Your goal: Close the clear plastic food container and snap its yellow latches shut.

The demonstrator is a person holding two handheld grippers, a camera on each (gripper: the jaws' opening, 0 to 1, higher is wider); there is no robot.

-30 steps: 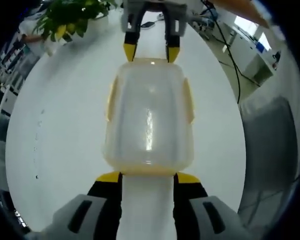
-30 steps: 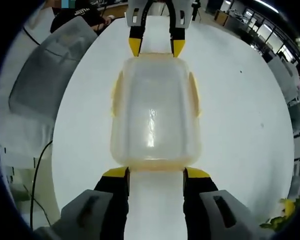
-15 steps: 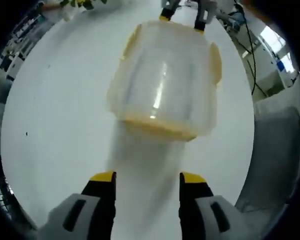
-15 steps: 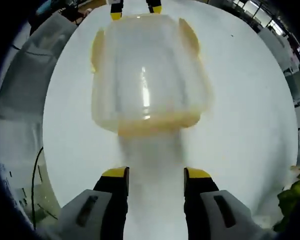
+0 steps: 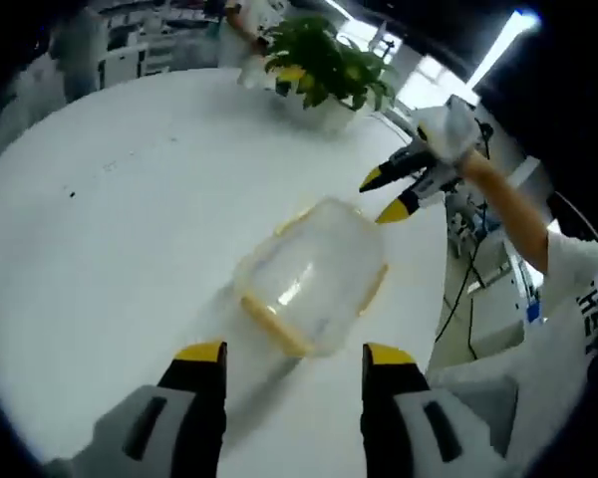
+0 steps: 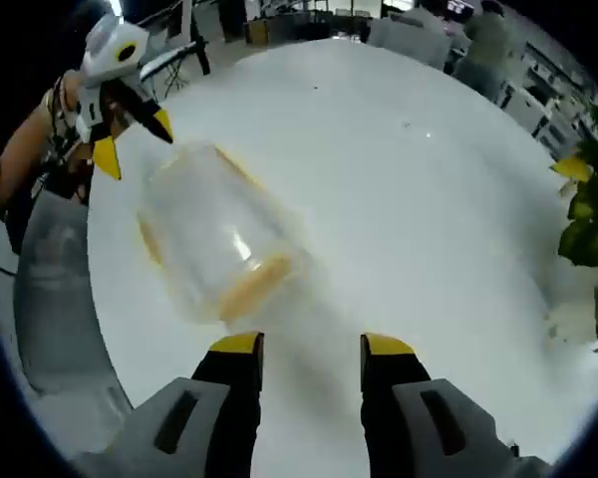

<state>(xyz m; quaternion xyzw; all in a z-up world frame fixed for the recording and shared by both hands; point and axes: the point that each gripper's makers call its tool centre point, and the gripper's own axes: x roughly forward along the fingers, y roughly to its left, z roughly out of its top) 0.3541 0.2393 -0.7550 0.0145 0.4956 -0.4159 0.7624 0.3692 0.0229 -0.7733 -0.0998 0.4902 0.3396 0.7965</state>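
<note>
While the clear plastic food container (image 5: 314, 284) rests on the white tabletop (image 5: 120, 229), its lid sits on it and yellow latches line its edges; the pictures are too blurred to show whether they are snapped down. The container is a rounded rectangular box of cloudy, see-through plastic with soft corners, and a bright glint of light lies across its smooth lid. A yellow band runs along the near short edge in the left gripper view, and in the right gripper view (image 6: 214, 254) the same kind of band shows at the end nearest the camera.

The left hand-held gripper (image 5: 293, 357) is released, its two yellow-tipped black jaws spread apart and holding nothing, just short of the container's near end. The right hand-held gripper (image 6: 306, 346) is likewise released, jaws apart and bare, a little way back from the container. Each one appears in the other's view beyond the container: the right one (image 5: 394, 194) near its far corner, the left one (image 6: 130, 139) close above its far end, both with jaws parted.

The tabletop is smooth, matte and round-edged. A leafy green potted plant (image 5: 324, 65) stands at its far side. A person's bare forearm (image 5: 508, 214) and white sleeve reach in behind the right hand-held gripper.
</note>
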